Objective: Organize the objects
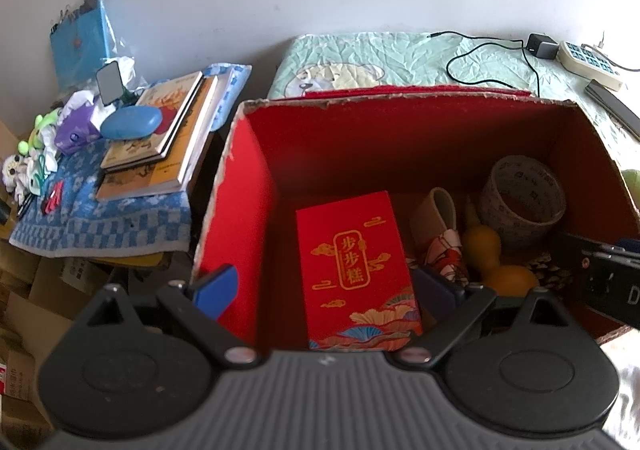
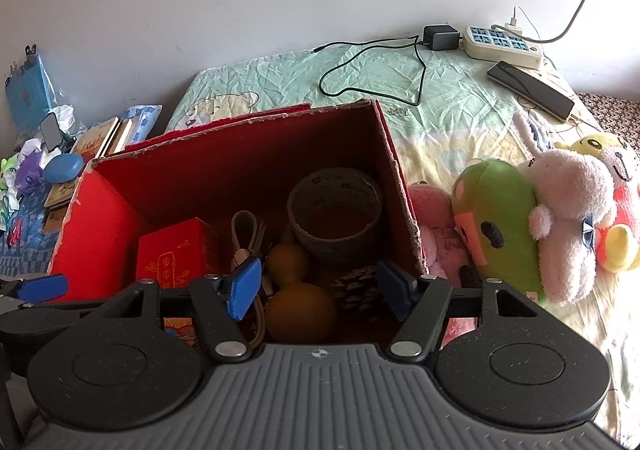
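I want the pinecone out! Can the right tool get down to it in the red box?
Probably yes. The right tool is open above the red box, and the pinecone lies uncovered near its right pad, beside the yellow gourd. Nothing sits on top.

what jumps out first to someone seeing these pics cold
The big open red box dominates both views, holding a red packet with gold lettering, a yellow gourd and a roll of tape. Right of it, plush toys lie on the bed, the green one brightest. Both claws, left claw and right claw, hang open over the box.
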